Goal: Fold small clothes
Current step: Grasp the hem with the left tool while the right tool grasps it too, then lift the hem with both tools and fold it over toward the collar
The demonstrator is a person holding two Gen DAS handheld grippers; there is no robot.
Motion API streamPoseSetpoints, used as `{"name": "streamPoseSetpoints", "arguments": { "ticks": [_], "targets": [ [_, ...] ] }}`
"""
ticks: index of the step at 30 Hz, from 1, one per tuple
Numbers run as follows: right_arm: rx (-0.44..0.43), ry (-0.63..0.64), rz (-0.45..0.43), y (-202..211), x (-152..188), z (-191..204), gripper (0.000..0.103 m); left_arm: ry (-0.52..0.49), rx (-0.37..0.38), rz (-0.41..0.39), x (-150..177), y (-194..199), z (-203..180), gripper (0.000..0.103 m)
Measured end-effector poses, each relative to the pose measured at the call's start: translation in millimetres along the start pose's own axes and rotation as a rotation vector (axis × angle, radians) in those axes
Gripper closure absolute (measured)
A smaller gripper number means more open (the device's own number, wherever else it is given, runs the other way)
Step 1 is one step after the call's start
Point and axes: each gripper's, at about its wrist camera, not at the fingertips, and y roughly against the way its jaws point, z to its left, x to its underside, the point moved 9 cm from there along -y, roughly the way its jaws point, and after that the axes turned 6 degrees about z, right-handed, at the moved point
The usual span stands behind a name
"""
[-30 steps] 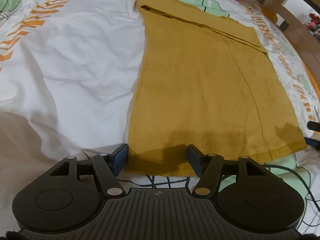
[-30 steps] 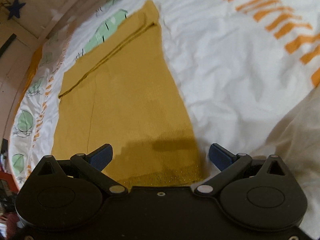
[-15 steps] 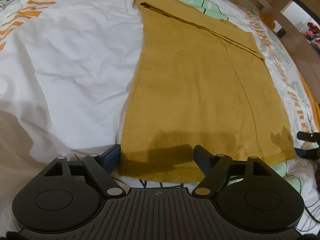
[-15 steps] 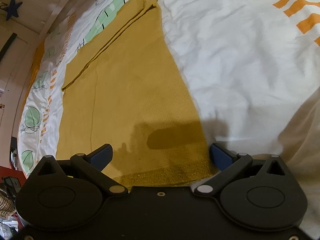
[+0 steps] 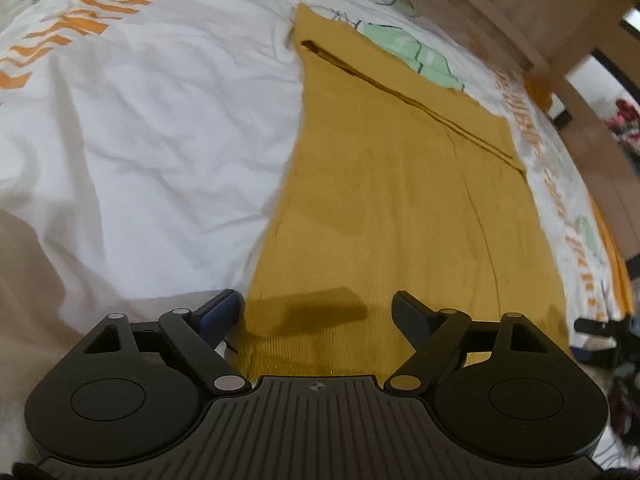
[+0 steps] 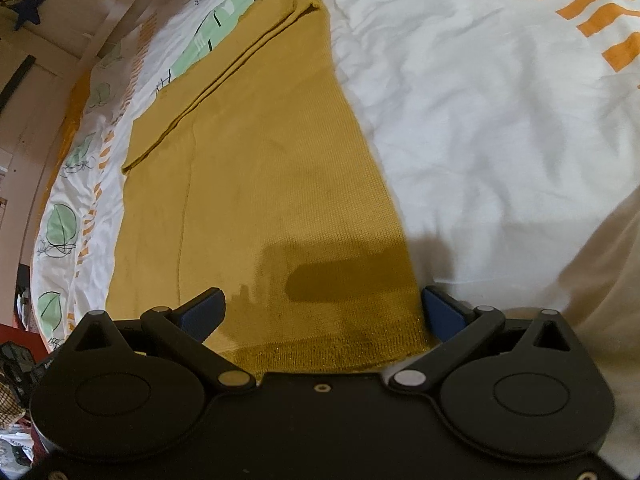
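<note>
Since one second ago, left gripper (image 5: 316, 310) jaws spread wider and are opening now, the mustard garment (image 5: 396, 208) hem between them, not pinched. Right gripper (image 6: 324, 312) stands wide open over the same hem, holding nothing. Garment lies flat on the white bedsheet (image 5: 160, 128), long axis from 6 toward 12 o'clock, far end folded over.

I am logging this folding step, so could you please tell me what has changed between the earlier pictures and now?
The left claw has spread wider over the near hem of the mustard garment and its jaws are opening, with nothing gripped. The right claw stays open over the other near corner. The garment lies flat as before on the white bedding.
</note>
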Motion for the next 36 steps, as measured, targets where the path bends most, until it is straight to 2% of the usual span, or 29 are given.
{"name": "streamPoseSetpoints", "arguments": {
  "ticks": [7, 8, 10, 12, 17, 18, 20, 21, 22, 23, 26, 27, 29, 33, 36],
  "targets": [
    [-0.003, 0.002, -0.003, 0, -1, 1, 0.0, -0.047, -0.014, 0.014, -2, -3, -7, 0.023],
    [-0.005, 0.002, -0.003, 0, -1, 1, 0.0, -0.061, -0.001, 0.025, 0, -3, -10, 0.03],
    [-0.009, 0.002, -0.004, 0, 0, 1, 0.0, -0.084, 0.001, 0.04, 2, -4, -13, 0.036],
    [-0.013, 0.0, -0.005, 1, -1, 0, 0.0, -0.092, -0.001, 0.046, 3, -4, -14, 0.049],
    [-0.028, -0.01, -0.013, 3, -1, -2, 0.0, -0.042, -0.006, 0.039, 3, -2, -6, 0.075],
    [-0.031, -0.014, -0.015, 4, -1, -2, 0.0, -0.029, -0.007, 0.038, 3, -2, -5, 0.08],
    [-0.036, -0.023, -0.024, 7, -1, -4, 0.002, -0.016, -0.005, 0.033, 3, -2, -2, 0.082],
    [-0.026, -0.028, -0.034, 8, -1, -5, 0.005, -0.017, -0.006, 0.03, 2, -2, -2, 0.084],
    [-0.009, -0.03, -0.047, 10, -1, -6, 0.016, -0.02, -0.008, 0.027, 2, -1, -2, 0.085],
    [0.009, -0.026, -0.058, 12, -1, -6, 0.033, -0.024, -0.007, 0.023, 2, -1, -3, 0.087],
    [0.041, -0.002, -0.078, 14, 1, -5, 0.059, -0.023, -0.002, 0.012, 2, 0, -2, 0.09],
    [0.047, 0.011, -0.09, 15, 1, -3, 0.062, -0.019, 0.003, 0.007, 1, 1, -2, 0.09],
    [0.057, 0.031, -0.116, 19, 0, -1, 0.075, -0.01, 0.01, 0.001, 1, 1, -1, 0.091],
    [0.038, 0.028, -0.165, 27, -3, -1, 0.076, -0.008, 0.006, -0.014, 1, 2, -2, 0.091],
    [0.0, -0.023, -0.22, 40, -6, -6, 0.071, -0.007, 0.007, -0.011, 1, 3, -2, 0.091]
  ]
}}
